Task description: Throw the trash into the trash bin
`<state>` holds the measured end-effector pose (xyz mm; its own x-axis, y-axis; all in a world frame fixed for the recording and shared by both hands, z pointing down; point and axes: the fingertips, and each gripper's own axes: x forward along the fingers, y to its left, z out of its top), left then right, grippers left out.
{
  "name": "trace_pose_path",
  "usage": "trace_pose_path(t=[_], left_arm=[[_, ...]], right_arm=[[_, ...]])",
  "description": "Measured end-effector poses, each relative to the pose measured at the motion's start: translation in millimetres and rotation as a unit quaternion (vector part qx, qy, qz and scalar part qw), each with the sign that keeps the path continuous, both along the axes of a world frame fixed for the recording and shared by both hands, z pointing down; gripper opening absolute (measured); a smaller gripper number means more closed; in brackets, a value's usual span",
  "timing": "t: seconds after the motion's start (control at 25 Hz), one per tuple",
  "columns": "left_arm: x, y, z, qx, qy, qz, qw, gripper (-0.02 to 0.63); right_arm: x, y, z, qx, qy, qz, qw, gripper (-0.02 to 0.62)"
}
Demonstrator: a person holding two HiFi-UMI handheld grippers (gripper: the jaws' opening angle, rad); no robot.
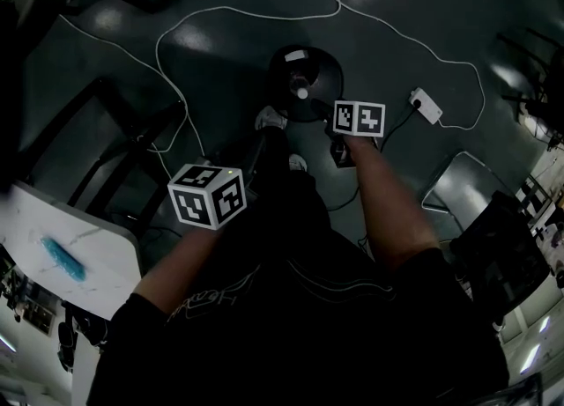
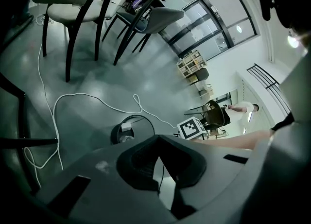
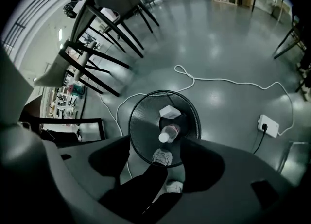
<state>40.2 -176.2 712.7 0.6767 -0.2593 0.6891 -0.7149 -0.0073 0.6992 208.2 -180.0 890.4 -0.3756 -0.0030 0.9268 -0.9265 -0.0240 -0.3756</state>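
1. My right hand-held gripper hangs above the bin. Its jaws are spread wide and nothing is gripped between them.
2. The bottle is inside the bin, straight below the gap between those jaws. Its capped end points up at me, so its long axis runs nearly along the jaws' own line. I cannot tell whether it is at rest on the bottom or in mid-fall.
3. A white box also lies in the bin, just beyond the bottle. I cannot tell whether the two touch.
4. My left hand-held gripper has its jaws drawn in to a narrow wedge, and it is empty. From there the bin is ahead and lower down on the floor, well apart.
5. The right hand is clearly the nearer of the two to the bin. In the head view its marker cube sits at the bin's rim, while the left cube is back by my body.
6. I judge that the bottle's drop needs nothing more from the right hand except lifting clear.
7. On the counter at my left lies a small blue thing. I cannot tell whether it is trash. If it is, the left hand is the nearer one to it.
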Motion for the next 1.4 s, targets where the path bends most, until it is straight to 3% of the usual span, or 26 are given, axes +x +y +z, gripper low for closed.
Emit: trace_pose_path(t=[0.2, 0.36, 0.44, 0.52, 0.64, 0.84, 1.0, 1.12, 1.28, 1.4], left_arm=[[15.3, 6.0, -16.1, 0.018, 0.004, 0.008, 0.9998, 0.005], [17.8, 11.1, -40.0, 0.036, -0.001, -0.008, 0.9993, 0.005], [16.6, 8.8, -55.8, 0.052, -0.001, -0.024, 0.9984, 0.005], [14.2, 10.1, -75.6, 0.071, 0.004, -0.038, 0.9968, 0.005], [13.5, 24.9, -109.5, 0.108, 0.003, -0.036, 0.9934, 0.005], [20.3, 43.0, -177.1, 0.185, 0.004, -0.043, 0.9818, 0.005], [24.6, 61.3, -244.3, 0.243, 0.009, -0.057, 0.9683, 0.005], [19.0, 82.9, -298.3, 0.287, 0.009, -0.069, 0.9554, 0.005], [10.8, 112.9, -362.9, 0.344, 0.003, -0.089, 0.9349, 0.005], [1.5, 138.7, -396.1, 0.383, -0.018, -0.106, 0.9177, 0.005]], right_arm=[[6.8, 4.6, -29.9, 0.045, -0.019, 0.007, 0.999, 0.344], [3.4, -1.2, -77.5, 0.119, -0.027, -0.031, 0.992, 0.323], [-0.1, -12.8, -114.3, 0.167, -0.042, -0.035, 0.985, 0.2], [-12.9, -26.8, -165.4, 0.217, -0.083, -0.029, 0.972, 0.132], [-39.7, -32.3, -251.9, 0.285, -0.151, -0.048, 0.945, 0.055], [-71.3, -18.5, -376.7, 0.357, -0.252, -0.108, 0.893, 0.033], [-79.2, 18.2, -462.3, 0.4, -0.302, -0.165, 0.85, 0.032], [-84.2, 51.7, -516.7, 0.436, -0.322, -0.209, 0.814, 0.032], [-95.0, 91.0, -571.5, 0.488, -0.323, -0.293, 0.756, 0.032], [-106.9, 119.6, -601.0, 0.51, -0.343, -0.33, 0.717, 0.034]])
